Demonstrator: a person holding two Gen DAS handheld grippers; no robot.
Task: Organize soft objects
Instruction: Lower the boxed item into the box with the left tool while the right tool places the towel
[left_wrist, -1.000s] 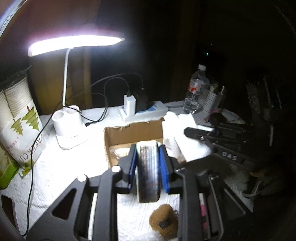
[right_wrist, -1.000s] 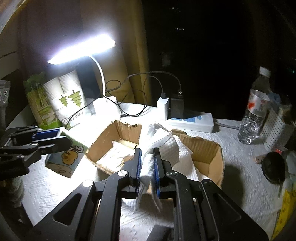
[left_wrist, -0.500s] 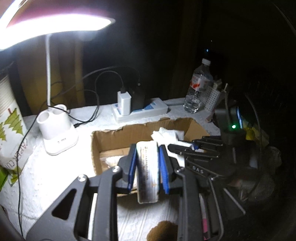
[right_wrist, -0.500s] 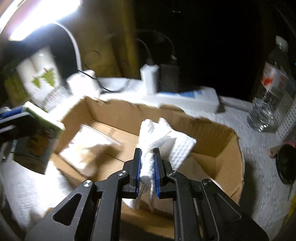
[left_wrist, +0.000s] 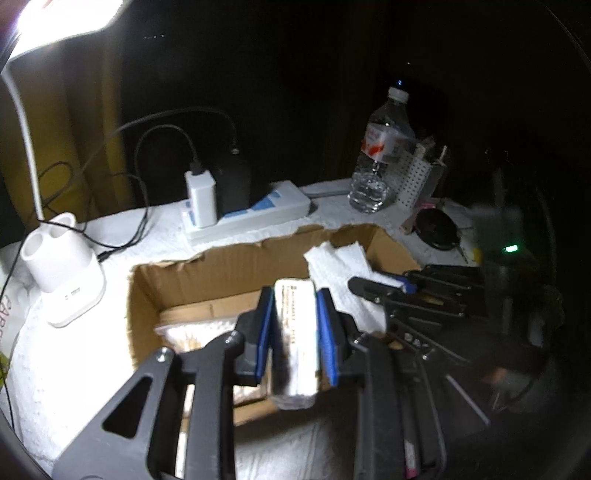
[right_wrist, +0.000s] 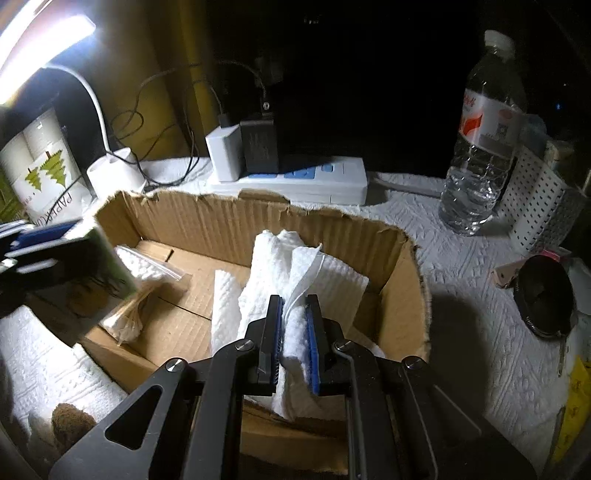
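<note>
Embossed white tablecloth (right_wrist: 461, 266), torn corrugated box (right_wrist: 229, 229); quilted paper towel (right_wrist: 295, 280) pinched

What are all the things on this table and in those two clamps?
Cardboard box: one, brown, torn rim, centre.
Paper towels: one white bunch, held over the box.
Tissue pack: one, pale with print, held over the box.
Plastic bag: one, clear, on the box floor, left.
Power strip: one, white, behind the box.
Chargers: two, white and black, plugged into the strip.
Water bottle: one, clear, right.
Desk lamp: one, white, left.
Paper cup pack: one, far left.
Left gripper: black, blue pads, shut on the tissue pack.
Right gripper: black, blue pads, shut on the paper towels.
</note>
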